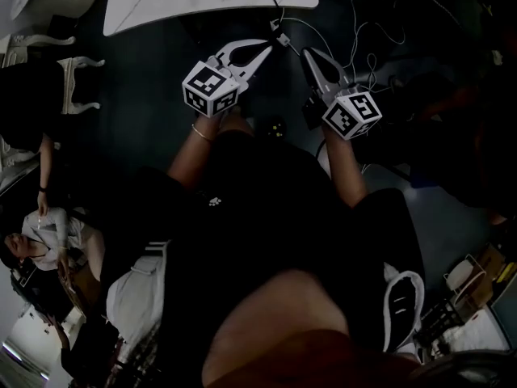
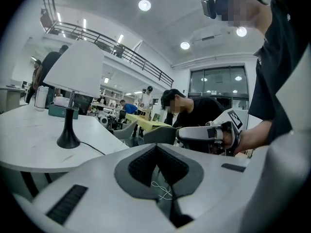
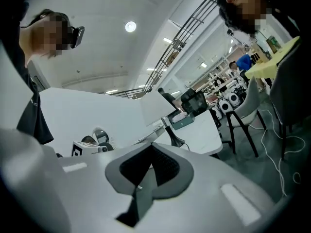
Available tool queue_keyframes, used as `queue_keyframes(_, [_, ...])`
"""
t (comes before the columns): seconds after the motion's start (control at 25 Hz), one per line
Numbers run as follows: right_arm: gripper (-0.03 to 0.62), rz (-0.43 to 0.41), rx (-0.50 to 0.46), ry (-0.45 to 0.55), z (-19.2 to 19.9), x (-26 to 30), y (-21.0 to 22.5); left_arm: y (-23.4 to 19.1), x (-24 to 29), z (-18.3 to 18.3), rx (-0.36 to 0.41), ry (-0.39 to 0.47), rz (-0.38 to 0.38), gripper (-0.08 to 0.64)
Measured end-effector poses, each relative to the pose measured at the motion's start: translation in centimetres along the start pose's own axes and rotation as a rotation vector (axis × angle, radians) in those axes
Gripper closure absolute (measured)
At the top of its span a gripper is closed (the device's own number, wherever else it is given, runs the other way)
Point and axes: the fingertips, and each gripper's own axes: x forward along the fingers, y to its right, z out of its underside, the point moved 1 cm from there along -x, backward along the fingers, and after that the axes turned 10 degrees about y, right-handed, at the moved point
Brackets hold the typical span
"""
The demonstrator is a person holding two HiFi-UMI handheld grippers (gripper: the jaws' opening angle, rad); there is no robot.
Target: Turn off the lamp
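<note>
Clenched shut on nothing, both left gripper (image 1: 269, 49) and right gripper (image 1: 308, 53). Beyond the left jaws, up and leftward: lamp (image 2: 74, 73) upright on table (image 2: 29, 147), cord (image 2: 92, 148) trailing toward them. Risk of snagging that cord and toppling the lamp.

Lamp (image 2: 74, 74): white shade, black base; table (image 1: 161, 2): white, grey-veined; left cube (image 1: 212, 89) and right cube (image 1: 353, 113): black-and-white squares.

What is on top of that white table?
A white-shaded lamp with a black base, plus a teal box and a white cylinder behind it. The shade covers anything further back.
</note>
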Motion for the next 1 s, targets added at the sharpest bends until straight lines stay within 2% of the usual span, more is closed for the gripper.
queue_keyframes(0.36, [0.592,-0.08,-0.039,-0.014,-1.1,-0.5,-2.3,2.4,-1.2,-0.6,0.009,0.029,-0.011,0.554])
queue_keyframes(0.8, [0.592,-0.062,-0.038,-0.006,-1.2,-1.9,-1.9,2.6,-2.3,-0.1,0.013,0.021,-0.068,0.554])
queue_keyframes(1.0, [0.592,-0.049,-0.025,-0.012,-0.8,-2.3,-1.6,2.9,-2.5,0.4,0.008,0.024,-0.062,0.554])
